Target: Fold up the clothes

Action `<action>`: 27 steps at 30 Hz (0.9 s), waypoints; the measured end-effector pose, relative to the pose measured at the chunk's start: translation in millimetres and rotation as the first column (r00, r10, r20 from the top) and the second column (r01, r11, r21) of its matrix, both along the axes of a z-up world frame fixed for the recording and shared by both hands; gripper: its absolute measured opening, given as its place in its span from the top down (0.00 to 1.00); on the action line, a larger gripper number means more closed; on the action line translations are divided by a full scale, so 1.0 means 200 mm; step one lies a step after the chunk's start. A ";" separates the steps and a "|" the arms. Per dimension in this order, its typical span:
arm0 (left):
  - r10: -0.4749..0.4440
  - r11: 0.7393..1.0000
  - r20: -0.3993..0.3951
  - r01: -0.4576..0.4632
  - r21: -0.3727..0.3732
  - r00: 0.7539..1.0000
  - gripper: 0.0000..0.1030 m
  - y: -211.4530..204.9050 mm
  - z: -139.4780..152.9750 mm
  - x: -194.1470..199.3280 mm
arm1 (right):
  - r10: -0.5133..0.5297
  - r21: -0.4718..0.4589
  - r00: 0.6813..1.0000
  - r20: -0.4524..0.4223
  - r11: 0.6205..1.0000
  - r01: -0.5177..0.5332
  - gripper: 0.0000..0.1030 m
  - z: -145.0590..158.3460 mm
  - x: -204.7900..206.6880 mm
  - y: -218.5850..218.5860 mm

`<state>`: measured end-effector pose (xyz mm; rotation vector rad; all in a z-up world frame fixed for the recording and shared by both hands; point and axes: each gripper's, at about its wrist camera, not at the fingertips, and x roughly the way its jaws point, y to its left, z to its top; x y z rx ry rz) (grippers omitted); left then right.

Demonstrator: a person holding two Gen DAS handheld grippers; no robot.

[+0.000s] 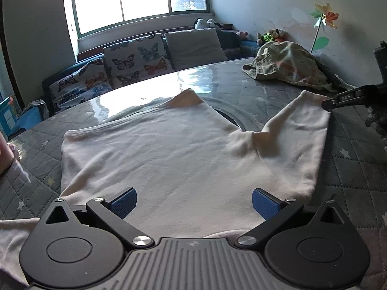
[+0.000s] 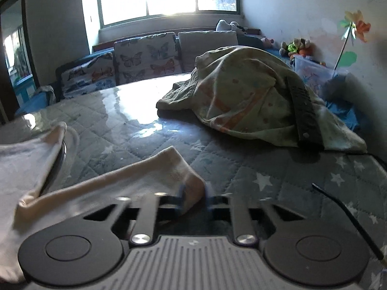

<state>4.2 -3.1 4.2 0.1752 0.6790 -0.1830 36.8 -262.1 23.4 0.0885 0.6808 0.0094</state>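
A wide window [image 1: 140,0] on the far wall pours glare onto the glossy quilted grey star-print table cover [image 1: 169,82]. Below the window runs a sofa [image 1: 72,72] with butterfly-print cushions [image 1: 135,60] and a plain grey cushion [image 1: 196,46]. Plush toys [image 1: 205,23] sit on the sill. The scuffed right wall [image 1: 278,4] carries a paper pinwheel [image 1: 324,18].

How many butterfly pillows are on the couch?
2 butterfly pillows: one stands upright in the middle of the couch under the window, the other leans lower to its left. More may be hidden.
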 end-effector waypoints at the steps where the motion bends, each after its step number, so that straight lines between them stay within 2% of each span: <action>1: 0.003 1.000 0.000 -0.003 -0.001 1.000 0.00 0.00 0.00 0.00 | 0.001 0.001 1.000 0.002 1.000 -0.001 0.91 0.00 0.00 0.00; 9: 0.014 1.000 0.008 -0.014 0.000 1.000 0.00 0.02 0.00 -0.01 | 0.050 0.027 0.996 0.068 0.998 -0.052 0.92 0.16 -0.10 0.01; 14: 0.028 1.000 0.011 -0.028 -0.002 1.000 0.00 0.05 0.01 -0.01 | 0.145 0.030 0.981 0.132 0.988 -0.150 0.93 0.34 -0.18 0.11; 19: 0.045 0.999 0.016 -0.044 -0.010 0.999 0.00 0.09 0.01 -0.03 | 0.260 0.026 0.948 0.182 0.963 -0.269 0.93 0.50 -0.23 0.28; 27: 0.084 0.996 0.035 -0.083 -0.032 0.996 0.00 0.20 0.03 -0.09 | 0.456 0.019 0.868 0.195 0.884 -0.468 0.93 0.63 -0.29 0.65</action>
